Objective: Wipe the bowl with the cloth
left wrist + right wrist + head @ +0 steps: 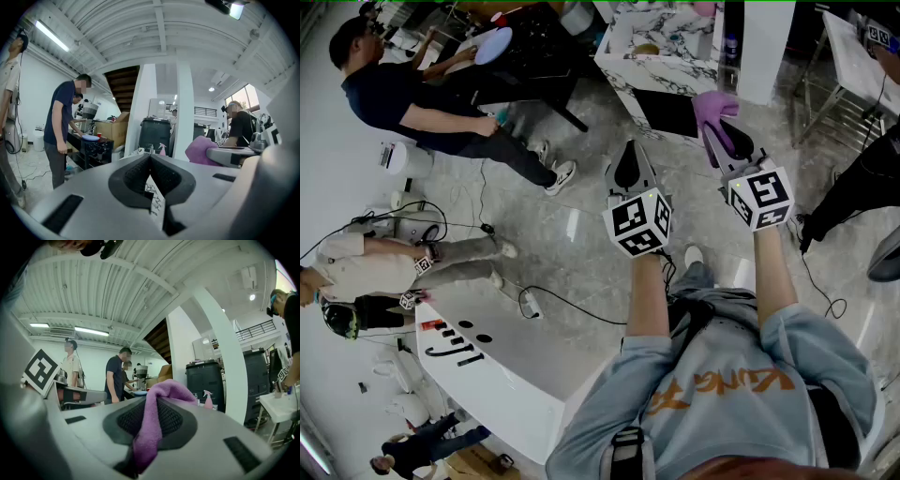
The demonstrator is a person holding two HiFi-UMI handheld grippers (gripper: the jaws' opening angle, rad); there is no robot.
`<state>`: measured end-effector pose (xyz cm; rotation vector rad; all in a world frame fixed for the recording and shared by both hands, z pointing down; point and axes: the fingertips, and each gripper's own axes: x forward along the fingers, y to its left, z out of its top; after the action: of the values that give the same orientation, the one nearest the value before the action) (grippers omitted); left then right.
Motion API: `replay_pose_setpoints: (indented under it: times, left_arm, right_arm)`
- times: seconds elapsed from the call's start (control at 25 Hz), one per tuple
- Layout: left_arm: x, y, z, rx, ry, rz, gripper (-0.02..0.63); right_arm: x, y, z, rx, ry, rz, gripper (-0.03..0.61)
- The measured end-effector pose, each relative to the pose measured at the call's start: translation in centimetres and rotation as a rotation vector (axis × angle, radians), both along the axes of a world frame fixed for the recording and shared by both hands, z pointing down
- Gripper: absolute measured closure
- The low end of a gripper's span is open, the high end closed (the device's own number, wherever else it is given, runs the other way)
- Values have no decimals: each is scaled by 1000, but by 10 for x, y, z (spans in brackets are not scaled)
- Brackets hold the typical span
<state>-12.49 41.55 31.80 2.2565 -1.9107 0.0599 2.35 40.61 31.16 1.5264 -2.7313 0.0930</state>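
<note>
Both grippers are held up in the air above the grey floor. My right gripper (719, 127) is shut on a purple cloth (712, 103), which drapes out between its black pads (171, 420) as the cloth (157, 404) in the right gripper view. My left gripper (629, 155) is shut with nothing in it; its pads (161, 176) meet in a closed seam. From the left gripper view the cloth (200, 150) shows to the right. A pale blue dish (492, 44) lies on a dark table far off at the left; I see no bowl near the grippers.
A person in a dark shirt (403, 94) stands at the dark table (534, 56). A marble counter (661, 61) is ahead, a white table (497, 366) lies at lower left, and cables (558, 305) run across the floor. A black bin (154, 133) stands beside a white pillar (180, 112).
</note>
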Motion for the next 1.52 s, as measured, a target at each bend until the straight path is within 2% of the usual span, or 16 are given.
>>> replay_pose_setpoints:
  times: [0.44, 0.8, 1.16, 1.52]
  left_arm:
    - [-19, -54, 16, 4, 56, 19, 591]
    - [-53, -91, 15, -38, 74, 23, 591]
    - [-76, -128, -8, 9, 92, 20, 591]
    - [-73, -178, -11, 36, 86, 26, 591]
  right_arm:
    - [-24, -49, 4, 16, 22, -1, 503]
    - [-48, -80, -15, 44, 68, 24, 503]
    - [-70, -113, -44, 118, 89, -4, 503]
    - [-56, -172, -50, 143, 66, 12, 503]
